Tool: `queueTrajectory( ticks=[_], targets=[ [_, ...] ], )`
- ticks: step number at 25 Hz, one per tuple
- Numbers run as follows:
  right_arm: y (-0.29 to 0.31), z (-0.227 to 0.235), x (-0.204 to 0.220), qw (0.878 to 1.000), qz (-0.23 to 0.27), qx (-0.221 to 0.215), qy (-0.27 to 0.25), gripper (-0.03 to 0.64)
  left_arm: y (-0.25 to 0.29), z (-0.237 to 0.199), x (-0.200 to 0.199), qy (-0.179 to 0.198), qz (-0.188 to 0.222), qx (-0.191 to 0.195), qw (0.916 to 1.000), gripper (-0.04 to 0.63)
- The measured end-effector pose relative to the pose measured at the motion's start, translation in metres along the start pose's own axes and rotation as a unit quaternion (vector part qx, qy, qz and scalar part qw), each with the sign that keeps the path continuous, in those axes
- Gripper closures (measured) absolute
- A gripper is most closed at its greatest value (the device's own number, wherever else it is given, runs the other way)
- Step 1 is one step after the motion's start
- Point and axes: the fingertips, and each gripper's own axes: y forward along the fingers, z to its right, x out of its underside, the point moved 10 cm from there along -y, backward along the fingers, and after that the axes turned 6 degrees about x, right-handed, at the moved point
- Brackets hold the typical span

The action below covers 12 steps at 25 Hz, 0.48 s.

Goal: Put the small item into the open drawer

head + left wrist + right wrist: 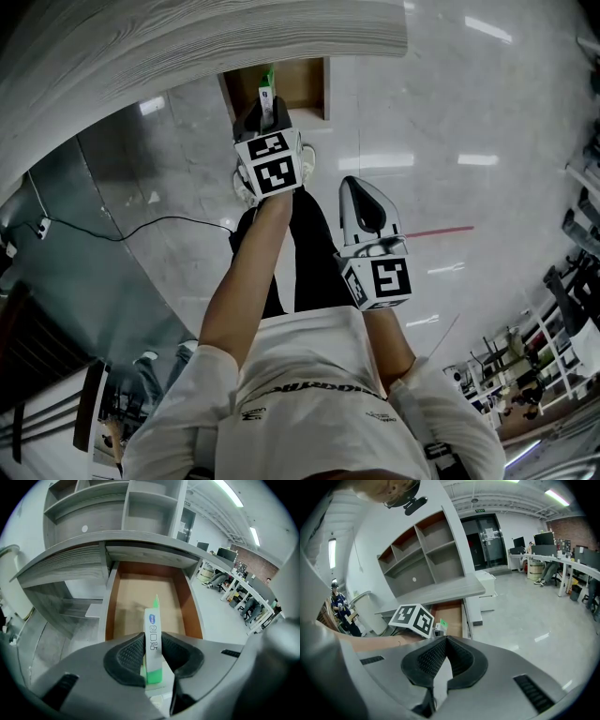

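We count 2 grippers, 1 small box and 1 open drawer.

Left gripper (152, 641): both pads are clamped on the small box (153, 620), and the jaws stand only as far apart as the box is thick. The box is narrow, white with green ends, with 1 blue logo on the face towards the camera. It sticks out past the fingertips, pointing away and down. We see it over the open drawer (140, 590), above the brown floor and not lying in it.

The drawer is pulled out from under 1 grey wood-grain desk top (187, 37). 1 grey shelf unit (117, 508) stands on the far side of the desk.

Right gripper (444, 641): the jaw tips meet and nothing is between them. In the head view it sits right of the left gripper and nearer the person, over the glossy floor (450, 112), well apart from the drawer.
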Motion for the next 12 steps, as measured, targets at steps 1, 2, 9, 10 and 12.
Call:
queueTrajectory(
  ticks=[1,2,9,10,12],
  targets=[
    [-0.001,0.001,0.000,1.000,0.000,0.001,0.004,0.589,0.001,-0.001,0.002,0.000,0.002,-0.001,1.0000,0.483],
    [-0.001,0.002,0.000,1.000,0.001,0.002,0.006,0.589,0.001,-0.002,0.004,0.001,0.003,-0.002,1.0000,0.477],
    [-0.008,-0.002,-0.003,1.000,0.010,0.002,0.002,0.589,-0.011,-0.001,0.000,-0.007,0.016,-0.002,0.9998,0.476],
    [-0.009,-0.003,-0.002,1.000,0.011,0.003,0.003,0.589,-0.013,-0.001,0.000,-0.005,0.017,-0.002,0.9998,0.476],
    [-0.013,-0.005,0.000,1.000,0.013,0.006,0.003,0.589,-0.017,0.000,0.000,-0.001,0.023,0.000,0.9997,0.476]
  ],
)
